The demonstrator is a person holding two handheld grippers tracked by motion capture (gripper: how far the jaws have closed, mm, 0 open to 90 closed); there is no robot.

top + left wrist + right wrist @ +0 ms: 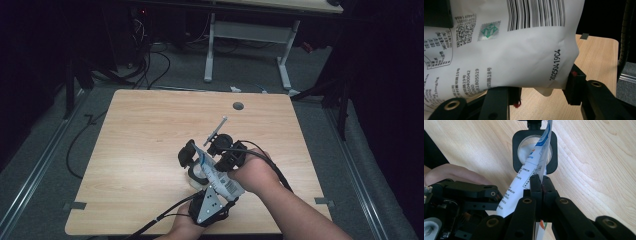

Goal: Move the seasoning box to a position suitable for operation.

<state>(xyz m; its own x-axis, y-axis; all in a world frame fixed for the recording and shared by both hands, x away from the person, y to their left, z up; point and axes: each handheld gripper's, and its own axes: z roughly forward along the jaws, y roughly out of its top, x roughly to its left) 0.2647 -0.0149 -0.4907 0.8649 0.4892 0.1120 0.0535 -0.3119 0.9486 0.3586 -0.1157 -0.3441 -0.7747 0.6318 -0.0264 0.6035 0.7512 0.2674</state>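
Nearest the table edge, the left gripper has its jaws spread around the bottom of a white printed plastic pouch with a barcode, not squeezing it as far as I can tell. The right gripper is pinched tight on the pouch's edge, higher up. Just beyond, the pouch's top hangs over a black square-framed holder with a round opening on the light wooden table. Looks like pouring or feeding it in is next, so tilt steady.
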